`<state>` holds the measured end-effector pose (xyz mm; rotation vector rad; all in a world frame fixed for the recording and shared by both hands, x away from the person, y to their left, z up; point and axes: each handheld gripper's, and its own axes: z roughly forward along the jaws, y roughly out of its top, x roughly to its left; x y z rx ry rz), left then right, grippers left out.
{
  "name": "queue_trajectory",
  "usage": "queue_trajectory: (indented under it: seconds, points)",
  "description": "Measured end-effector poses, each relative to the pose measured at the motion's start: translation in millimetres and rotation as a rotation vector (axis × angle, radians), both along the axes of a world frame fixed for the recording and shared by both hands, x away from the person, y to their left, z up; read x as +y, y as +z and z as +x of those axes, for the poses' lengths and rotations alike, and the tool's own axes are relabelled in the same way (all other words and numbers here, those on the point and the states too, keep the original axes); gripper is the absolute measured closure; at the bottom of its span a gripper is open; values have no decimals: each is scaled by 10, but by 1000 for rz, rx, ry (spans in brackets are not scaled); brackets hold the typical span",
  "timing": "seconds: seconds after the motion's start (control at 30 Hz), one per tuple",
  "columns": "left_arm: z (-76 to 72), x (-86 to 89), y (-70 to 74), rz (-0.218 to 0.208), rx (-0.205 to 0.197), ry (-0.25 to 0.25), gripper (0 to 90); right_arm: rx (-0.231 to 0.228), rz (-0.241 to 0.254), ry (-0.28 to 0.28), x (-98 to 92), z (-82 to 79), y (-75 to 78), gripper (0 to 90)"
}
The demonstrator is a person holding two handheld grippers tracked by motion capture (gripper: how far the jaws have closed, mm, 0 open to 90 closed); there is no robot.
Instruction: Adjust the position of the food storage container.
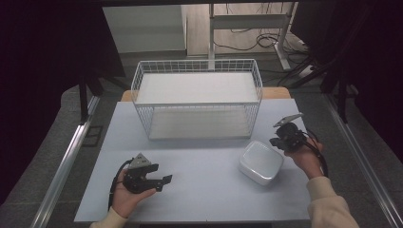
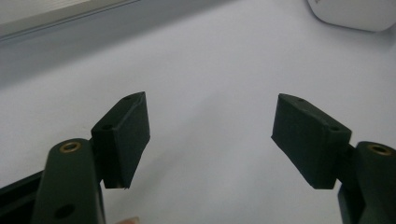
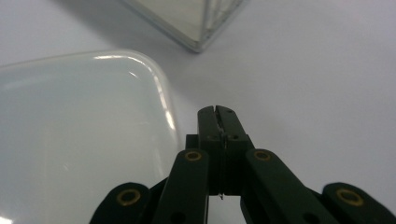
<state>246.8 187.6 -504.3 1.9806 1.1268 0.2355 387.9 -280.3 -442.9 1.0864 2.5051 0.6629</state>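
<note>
white plastic box (image 1: 261,163), rounded corners, glossy lid, sits flat on the bench (image 1: 199,190) at near right, just in front of the right end of the wire basket (image 1: 197,97). in the right gripper view the box (image 3: 79,140) lies just left of the jaws, apart from them, nothing between them.

right tongs (image 1: 277,135): pressed together, empty, held just right of the box at its far right corner. close beside it; cannot tell from the high view whether they touch. right gripper view shows the two jaws shut flat on each other (image 3: 219,121), with a corner of the basket (image 3: 196,28) beyond.

left tongs (image 1: 163,183): spread wide, empty, resting low over the bench at near left, well apart from the box, pointing right toward it. left gripper view has bare bench between the pads (image 2: 126,135) and an edge of the box (image 2: 355,11) at the far upper right.

basket: white wire, two levels, stands at the far middle of the bench; both levels look bare.

progress, as judged: early. box not gripped, not lifted, lid on. if the box is meant for the basket, everything remains: open the right tongs or bring in the left, take hold, carry it across, set it down. shut right tongs could also be for nudging the box; cannot say which.
</note>
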Motion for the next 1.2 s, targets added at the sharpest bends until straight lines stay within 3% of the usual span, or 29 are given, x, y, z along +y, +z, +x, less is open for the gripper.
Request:
queue_trajectory:
  seconds: [0.17, 0.4, 0.57, 0.93, 1.2]
  points:
    - [-8, -5, 7, 1, -3, 0, 273, 8, -17, -38, -215, -75, -52, 900]
    - [-5, -13, 14, 0, -3, 1, 273, 54, -31, -19, -311, -223, -244, 900]
    - [3, 35, 46, -9, -9, 20, 271, 71, -17, 1, -232, -337, -265, 900]
    - [12, 88, 52, -20, 0, 42, 272, 125, 28, 91, 250, -643, -361, 899]
    - [19, 82, 43, -18, 5, 45, 272, 142, 70, 94, 209, -900, -370, 899]
